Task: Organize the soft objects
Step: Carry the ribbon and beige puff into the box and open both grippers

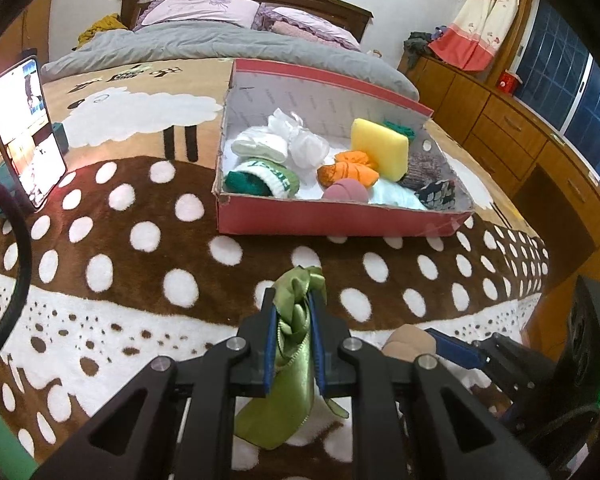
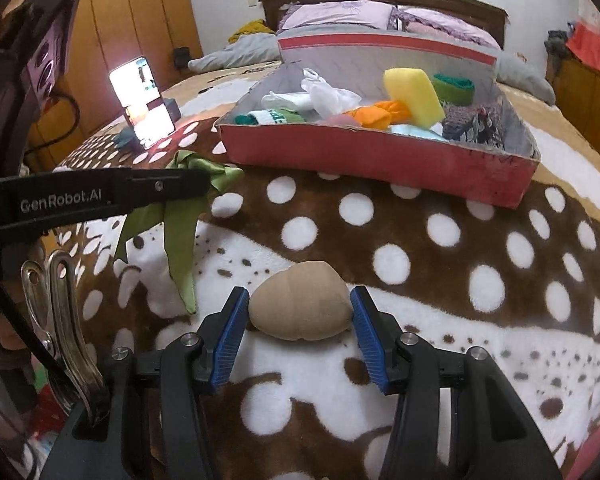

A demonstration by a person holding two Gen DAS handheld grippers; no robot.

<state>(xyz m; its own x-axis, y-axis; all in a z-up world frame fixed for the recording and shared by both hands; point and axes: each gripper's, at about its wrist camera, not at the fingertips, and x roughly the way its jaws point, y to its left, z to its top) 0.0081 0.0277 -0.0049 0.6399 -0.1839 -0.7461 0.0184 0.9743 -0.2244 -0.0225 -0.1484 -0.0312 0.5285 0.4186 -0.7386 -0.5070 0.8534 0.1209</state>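
Observation:
My left gripper (image 1: 294, 312) is shut on a green satin ribbon (image 1: 296, 332), held just above the spotted blanket; the ribbon also shows in the right wrist view (image 2: 180, 216) hanging from the left gripper (image 2: 204, 184). My right gripper (image 2: 298, 312) is open with its blue pads on either side of a beige soft ball (image 2: 300, 302) lying on the blanket; the ball shows in the left wrist view (image 1: 410, 342) too. A red shoebox (image 1: 332, 220) (image 2: 380, 160) ahead holds several soft things, including a yellow sponge (image 1: 378, 146) and rolled socks.
A lit phone (image 1: 26, 132) (image 2: 144, 100) stands on the blanket at the left. The brown blanket with white spots (image 1: 140, 248) covers the bed. Pillows and a wooden headboard are behind. A wooden cabinet (image 1: 500, 120) runs along the right.

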